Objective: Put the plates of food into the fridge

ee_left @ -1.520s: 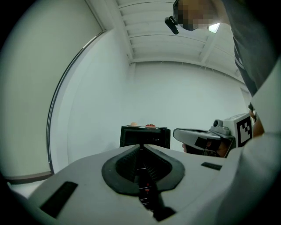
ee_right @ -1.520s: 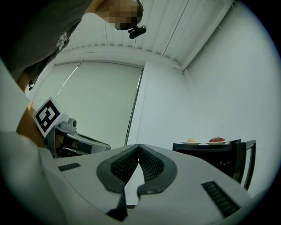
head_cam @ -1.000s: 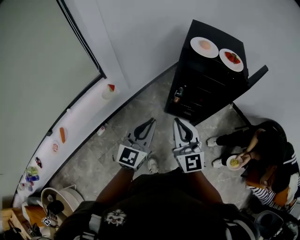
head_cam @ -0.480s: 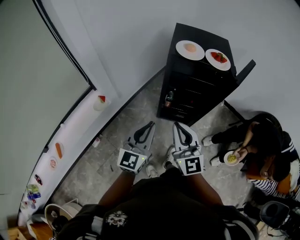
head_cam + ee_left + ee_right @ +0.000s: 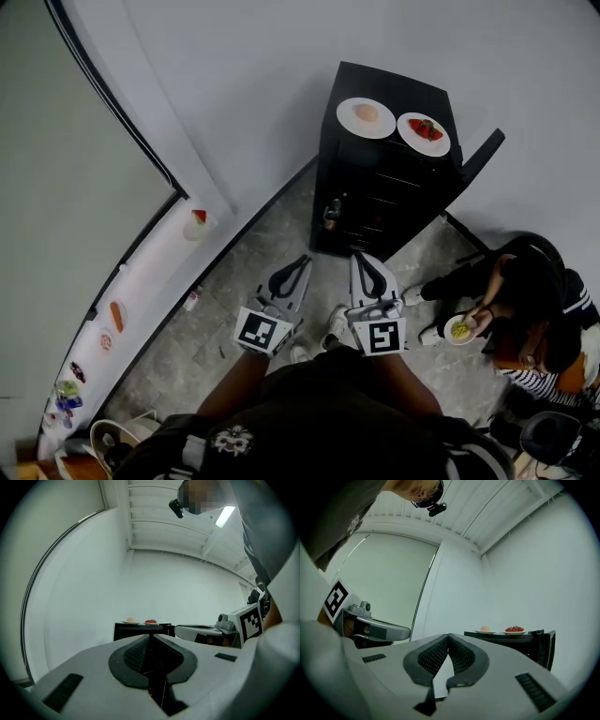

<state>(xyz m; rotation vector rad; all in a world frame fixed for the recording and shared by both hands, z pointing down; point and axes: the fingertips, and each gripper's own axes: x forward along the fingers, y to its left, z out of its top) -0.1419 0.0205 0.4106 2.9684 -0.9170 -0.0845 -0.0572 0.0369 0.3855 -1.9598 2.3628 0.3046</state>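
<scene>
A black fridge (image 5: 389, 187) stands against the white wall, its door (image 5: 480, 156) swung open on the right. On its top sit two white plates: one with a pale orange food (image 5: 366, 117), one with red strawberries (image 5: 424, 133). Both grippers are held side by side over the floor, short of the fridge and pointing at it. My left gripper (image 5: 302, 262) and my right gripper (image 5: 360, 258) are shut with nothing in them. The left gripper view shows the plates (image 5: 140, 621) far beyond the closed tips (image 5: 149, 637). The right gripper view shows them (image 5: 501, 630) beyond its tips (image 5: 448, 636).
A person sits on the floor at the right holding a bowl of food (image 5: 464, 328). A long white window ledge (image 5: 159, 258) at the left carries small food items (image 5: 198, 218). A bottle (image 5: 330, 214) stands at the fridge's front left. Stone floor lies between me and the fridge.
The fridge and its plates have shifted left and toward the middle of the head view. Both grippers keep their side-by-side pose and stay shut.
</scene>
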